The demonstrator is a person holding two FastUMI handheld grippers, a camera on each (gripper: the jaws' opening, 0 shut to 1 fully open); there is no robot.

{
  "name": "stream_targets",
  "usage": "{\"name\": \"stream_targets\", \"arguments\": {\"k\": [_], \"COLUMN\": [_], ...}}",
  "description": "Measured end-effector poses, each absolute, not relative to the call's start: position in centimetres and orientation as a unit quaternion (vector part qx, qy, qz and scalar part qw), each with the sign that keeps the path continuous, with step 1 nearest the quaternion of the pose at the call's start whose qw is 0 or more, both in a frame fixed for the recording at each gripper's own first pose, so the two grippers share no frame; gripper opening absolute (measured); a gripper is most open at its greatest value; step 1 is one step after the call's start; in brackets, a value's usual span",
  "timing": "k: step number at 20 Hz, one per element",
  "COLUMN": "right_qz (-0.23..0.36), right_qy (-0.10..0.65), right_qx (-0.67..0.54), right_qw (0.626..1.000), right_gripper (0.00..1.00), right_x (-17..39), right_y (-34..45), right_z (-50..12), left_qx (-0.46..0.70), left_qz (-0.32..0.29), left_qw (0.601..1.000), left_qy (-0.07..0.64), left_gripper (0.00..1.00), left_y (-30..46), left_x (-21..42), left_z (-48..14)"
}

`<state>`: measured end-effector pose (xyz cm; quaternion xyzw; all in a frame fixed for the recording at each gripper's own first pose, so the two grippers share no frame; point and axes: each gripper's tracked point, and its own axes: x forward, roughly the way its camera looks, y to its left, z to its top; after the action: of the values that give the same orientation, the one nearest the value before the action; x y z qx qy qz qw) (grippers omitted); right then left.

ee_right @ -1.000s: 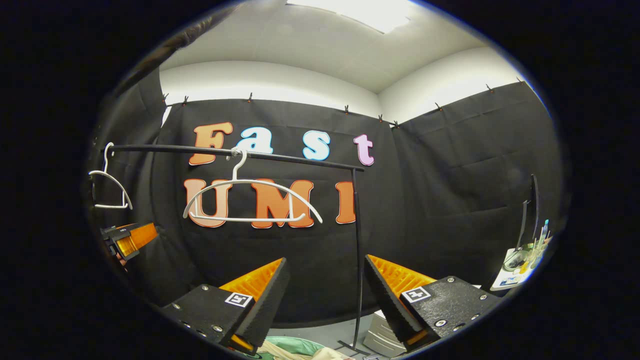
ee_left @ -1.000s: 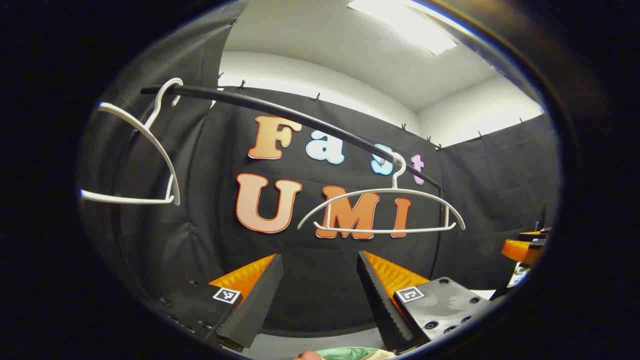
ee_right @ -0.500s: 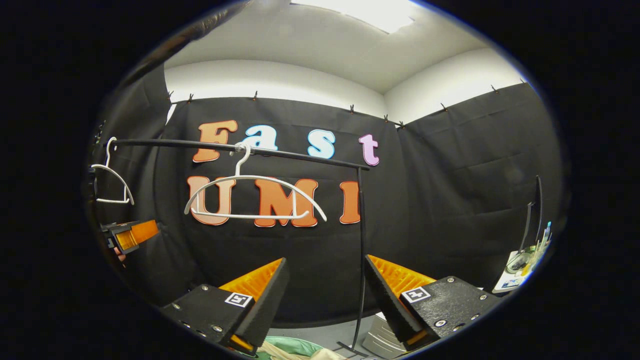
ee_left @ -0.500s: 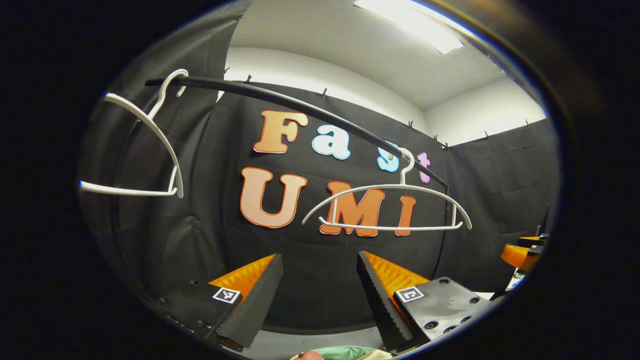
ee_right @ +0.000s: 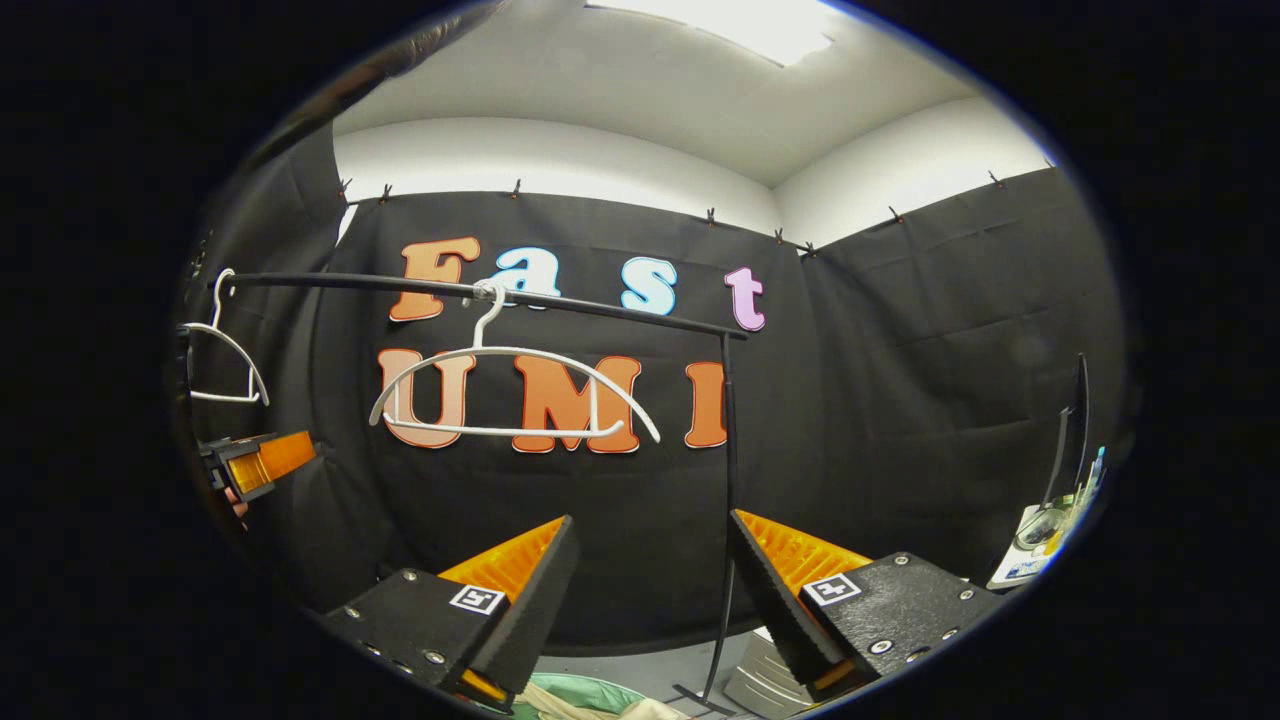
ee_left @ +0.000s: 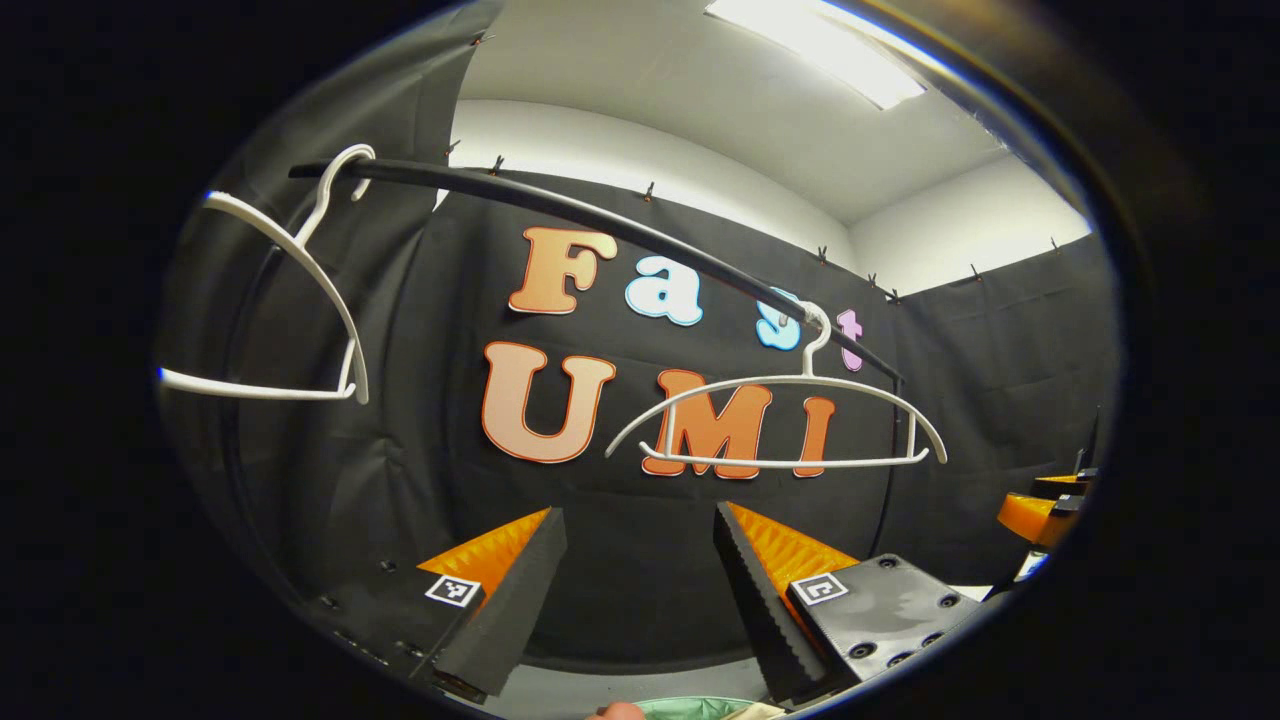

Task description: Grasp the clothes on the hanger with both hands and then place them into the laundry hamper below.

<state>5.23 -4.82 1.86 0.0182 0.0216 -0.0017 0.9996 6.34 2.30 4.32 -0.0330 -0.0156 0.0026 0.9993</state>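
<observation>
Two white hangers hang on one black rail (ee_left: 560, 205): one hanger (ee_left: 290, 300) near the rail's left end, the other hanger (ee_left: 780, 420) toward its right end, and both are bare. In the right gripper view the same two hangers (ee_right: 515, 385) (ee_right: 225, 355) show on that one rail (ee_right: 600, 307), which stands on one upright post (ee_right: 727, 480). One green hamper (ee_right: 575, 692) sits at the bottom edge, with pale cloth (ee_right: 640, 711) in it. One ceiling light (ee_left: 815, 45) glows overhead.
</observation>
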Motion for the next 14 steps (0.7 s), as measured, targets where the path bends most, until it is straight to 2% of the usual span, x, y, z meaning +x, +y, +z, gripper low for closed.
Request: {"name": "stream_targets", "arguments": {"k": [1,3,7,8,9,11,13,14], "right_qz": [-0.001,-0.001,-0.007,-0.01,-0.014,-0.021,-0.026,-0.026], "right_qy": [0.023,0.023,0.024,0.023,0.021,0.025,0.025,0.023], "right_qx": [0.018,0.019,0.019,0.017,0.015,0.009,0.009,0.01], "right_qw": [1.0,1.0,1.0,1.0,1.0,0.999,0.999,0.999], "right_gripper": [0.93,0.93,0.93,0.93,0.93,0.93,0.93,0.93], "right_x": [5.3,5.4,5.0,4.8,4.5,4.3,4.2,4.0], "right_y": [-4.8,-4.8,-5.0,-5.2,-5.4,-5.7,-5.8,-5.8], "right_z": [1.8,1.7,1.7,1.7,1.7,1.4,1.6,1.7], "left_qx": [-0.034,-0.036,-0.04,-0.042,-0.045,-0.048,-0.048,-0.047], "left_qz": [0.003,0.004,0.002,-0.001,-0.004,-0.009,-0.01,-0.01], "left_qw": [0.999,0.999,0.999,0.999,0.999,0.999,0.999,0.999], "left_qy": [-0.016,-0.015,-0.012,-0.012,-0.011,-0.011,-0.012,-0.014], "left_gripper": [0.97,0.94,0.94,0.97,0.94,0.97,0.94,0.97], "left_y": [2.3,2.4,2.4,2.3,2.3,2.3,2.4,2.5], "left_x": [6.3,6.3,6.4,6.5,6.5,6.6,6.6,6.6], "left_z": [4.3,4.3,4.0,4.0,4.0,4.1,4.3,4.4]}}
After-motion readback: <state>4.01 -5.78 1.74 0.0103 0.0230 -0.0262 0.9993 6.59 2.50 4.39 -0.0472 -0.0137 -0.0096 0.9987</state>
